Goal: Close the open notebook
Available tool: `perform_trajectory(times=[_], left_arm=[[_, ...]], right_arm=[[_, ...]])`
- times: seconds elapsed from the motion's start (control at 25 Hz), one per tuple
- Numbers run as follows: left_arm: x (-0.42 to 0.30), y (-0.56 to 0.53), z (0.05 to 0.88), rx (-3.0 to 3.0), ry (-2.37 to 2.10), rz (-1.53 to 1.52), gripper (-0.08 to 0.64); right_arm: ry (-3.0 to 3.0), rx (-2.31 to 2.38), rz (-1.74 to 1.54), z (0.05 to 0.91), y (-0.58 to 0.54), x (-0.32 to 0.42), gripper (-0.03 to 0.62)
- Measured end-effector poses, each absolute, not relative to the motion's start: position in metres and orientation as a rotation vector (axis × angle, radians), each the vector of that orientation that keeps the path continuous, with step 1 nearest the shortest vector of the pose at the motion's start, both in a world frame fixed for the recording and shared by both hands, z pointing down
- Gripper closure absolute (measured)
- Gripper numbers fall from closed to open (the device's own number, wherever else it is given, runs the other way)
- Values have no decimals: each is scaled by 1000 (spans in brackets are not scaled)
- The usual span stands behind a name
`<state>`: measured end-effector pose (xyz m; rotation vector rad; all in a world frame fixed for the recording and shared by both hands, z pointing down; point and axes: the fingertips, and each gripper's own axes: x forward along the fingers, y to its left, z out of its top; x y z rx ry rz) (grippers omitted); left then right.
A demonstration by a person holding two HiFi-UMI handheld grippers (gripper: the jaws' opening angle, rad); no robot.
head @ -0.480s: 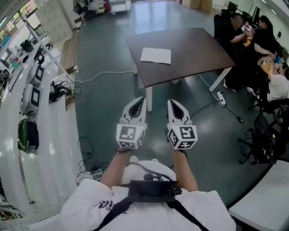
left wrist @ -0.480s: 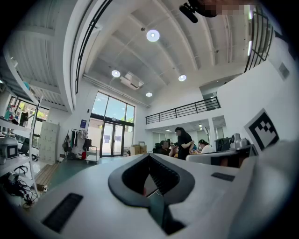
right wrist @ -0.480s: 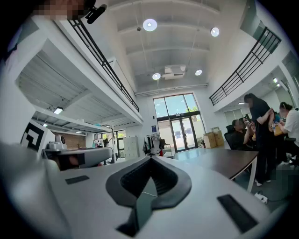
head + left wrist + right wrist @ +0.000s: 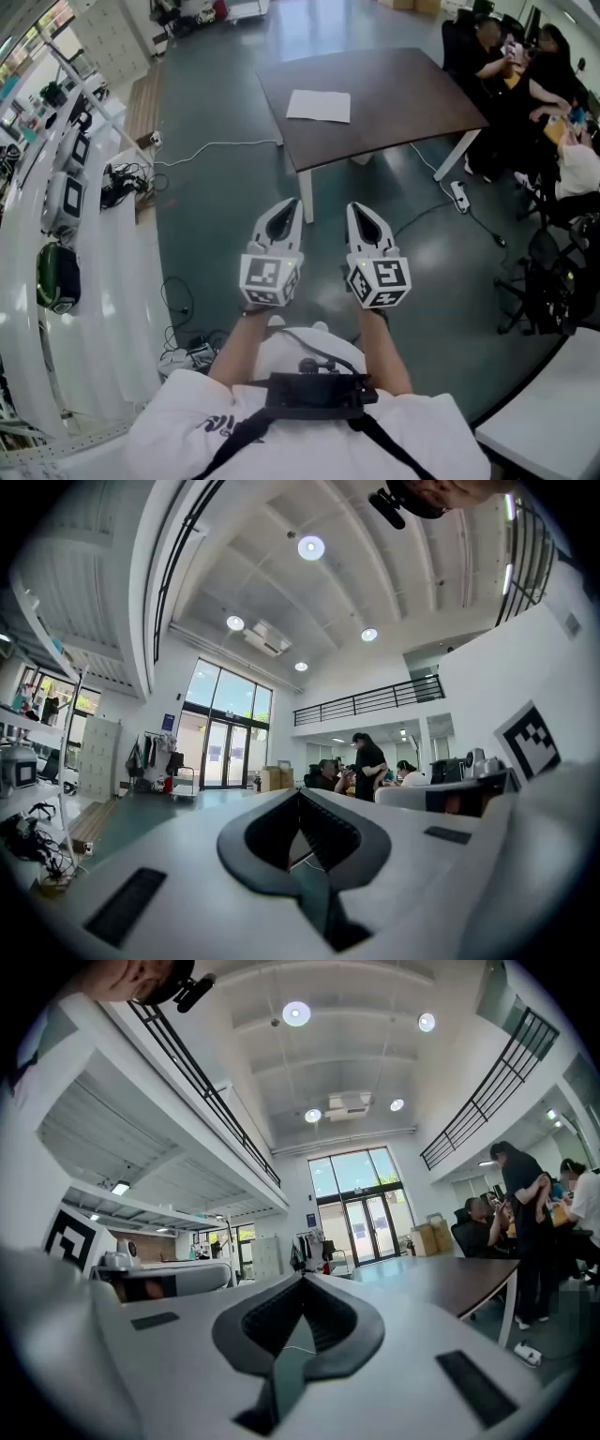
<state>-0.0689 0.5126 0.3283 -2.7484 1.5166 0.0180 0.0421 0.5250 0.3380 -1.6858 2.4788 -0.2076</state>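
Head view: person stands on the green floor [image 4: 216,216]; left gripper [image 4: 292,202] and right gripper [image 4: 354,207] are held level and side by side in front of the torso, near each other but not touching, each with its marker cube toward the body; both hang over bare floor, short of the table [image 4: 403,103]; notebook [image 4: 319,106] lies flat on the dark tabletop, white face up, toward the table's left half, well apart from both grippers; its fold is too small to make out; a white cable [image 4: 220,150] trails over the floor left of the table; seated people [image 4: 525,75] at the table's far right end; a curved white bench [image 4: 56,244] with equipment runs down the left edge. Left gripper view: jaws pressed together at the tips, nothing between them; gripper clenched and empty; beyond them glass doors [image 4: 225,752], round ceiling lights [image 4: 310,547], a group of people [image 4: 366,766]. Right gripper view: jaws likewise meet at the tips, nothing caught, clenched and empty; the dark tabletop stretches away on the right; the notebook does not show in either gripper view.
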Motion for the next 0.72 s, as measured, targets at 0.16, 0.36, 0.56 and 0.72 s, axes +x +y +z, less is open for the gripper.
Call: perform_trajectory(times=[0.16, 0.36, 0.56, 0.72], left_arm=[[-67, 519, 334, -2759, 1512, 3, 554], [-79, 516, 341, -2695, 1539, -6, 554], [-101, 489, 351, -2635, 1607, -31, 554], [-114, 446, 359, -2667, 1638, -14, 554]], right_arm=[[2469, -1681, -226, 344, 527, 45, 589], [2469, -1655, -251, 353, 522, 38, 589], [2501, -1622, -263, 362, 493, 20, 589], [2528, -1617, -264, 372, 454, 7, 589]])
